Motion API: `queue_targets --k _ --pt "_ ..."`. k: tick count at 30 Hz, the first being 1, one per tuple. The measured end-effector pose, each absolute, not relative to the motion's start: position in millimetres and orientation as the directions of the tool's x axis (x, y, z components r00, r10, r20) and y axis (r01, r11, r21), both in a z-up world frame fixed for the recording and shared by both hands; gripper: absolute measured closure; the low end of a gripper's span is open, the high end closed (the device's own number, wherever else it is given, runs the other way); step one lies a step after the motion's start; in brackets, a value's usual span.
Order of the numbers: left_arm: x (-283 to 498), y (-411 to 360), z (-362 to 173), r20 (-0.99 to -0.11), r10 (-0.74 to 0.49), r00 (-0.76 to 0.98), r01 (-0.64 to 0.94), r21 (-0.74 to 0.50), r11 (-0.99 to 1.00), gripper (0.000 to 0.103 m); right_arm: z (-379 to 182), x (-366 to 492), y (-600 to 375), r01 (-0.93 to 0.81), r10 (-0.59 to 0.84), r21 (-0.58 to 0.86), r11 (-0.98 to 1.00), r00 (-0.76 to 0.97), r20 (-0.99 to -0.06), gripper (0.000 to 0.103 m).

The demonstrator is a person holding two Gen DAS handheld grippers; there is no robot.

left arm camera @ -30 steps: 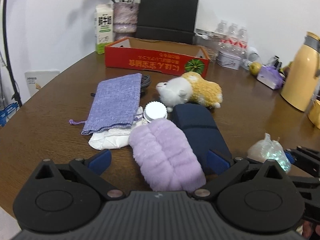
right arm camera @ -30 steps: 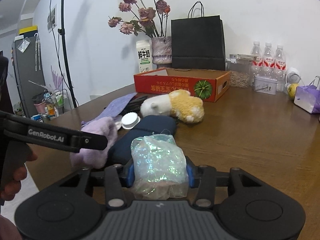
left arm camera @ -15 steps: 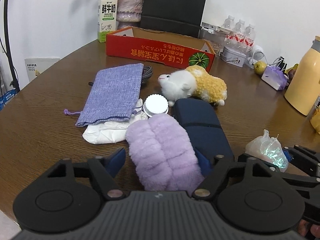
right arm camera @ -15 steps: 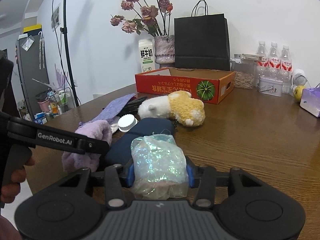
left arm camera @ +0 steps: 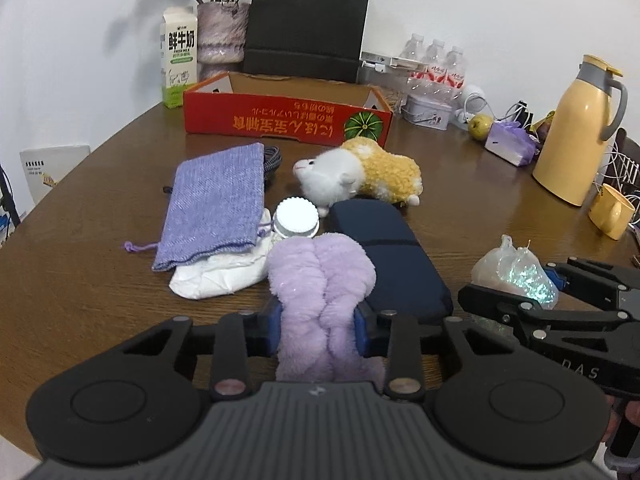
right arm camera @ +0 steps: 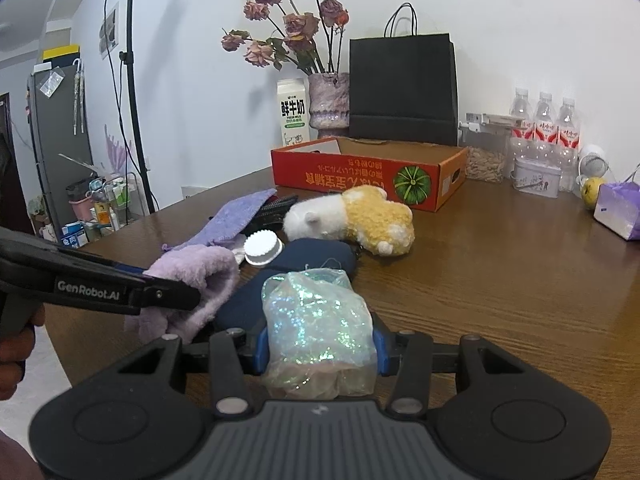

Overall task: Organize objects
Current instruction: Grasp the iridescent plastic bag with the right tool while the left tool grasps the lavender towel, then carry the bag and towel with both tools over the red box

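Note:
A fluffy lilac plush roll [left arm camera: 322, 292] lies at the near table edge between the blue pads of my left gripper [left arm camera: 319, 322], whose jaws are closing and squeeze its near end. The same roll [right arm camera: 192, 280] shows in the right wrist view beside the left gripper's arm. My right gripper [right arm camera: 320, 350] is shut on a shiny iridescent plastic bag [right arm camera: 320, 332], also visible as the bag [left arm camera: 516, 272] in the left wrist view. Beside the roll lie a navy case [left arm camera: 388, 252], a white jar lid [left arm camera: 298, 216], a purple drawstring pouch [left arm camera: 218, 204] and a white-and-yellow plush animal [left arm camera: 360, 176].
A red cardboard box [left arm camera: 288, 120] stands open behind the objects, with a milk carton [left arm camera: 178, 68], a vase and a black paper bag behind it. At the right stand a yellow thermos [left arm camera: 576, 128], a yellow mug [left arm camera: 610, 210], water bottles and a tin.
My left gripper's jaws have closed from wide apart onto the lilac plush roll, pinching it narrower. The right gripper and its bag have stayed put.

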State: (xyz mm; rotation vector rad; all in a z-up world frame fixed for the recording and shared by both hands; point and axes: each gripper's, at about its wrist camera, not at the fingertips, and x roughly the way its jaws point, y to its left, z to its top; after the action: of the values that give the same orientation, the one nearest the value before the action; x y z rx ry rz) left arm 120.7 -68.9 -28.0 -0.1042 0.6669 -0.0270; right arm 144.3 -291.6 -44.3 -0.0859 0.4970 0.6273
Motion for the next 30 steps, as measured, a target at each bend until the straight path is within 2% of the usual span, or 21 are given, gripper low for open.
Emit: queue_targets --k 13,30 --pt "117 -33 9 -0.502 -0.078 0.861 0.041 -0.084 0.996 0.069 -15 139 -254 -0.566 0.506 -0.004 0.825 0.740 -0.444 0.057" --pt "180 4 45 -0.409 -0.093 0.908 0.069 -0.073 0.995 0.069 22 194 -200 -0.529 0.485 -0.013 0.849 0.789 -0.378 0.057"
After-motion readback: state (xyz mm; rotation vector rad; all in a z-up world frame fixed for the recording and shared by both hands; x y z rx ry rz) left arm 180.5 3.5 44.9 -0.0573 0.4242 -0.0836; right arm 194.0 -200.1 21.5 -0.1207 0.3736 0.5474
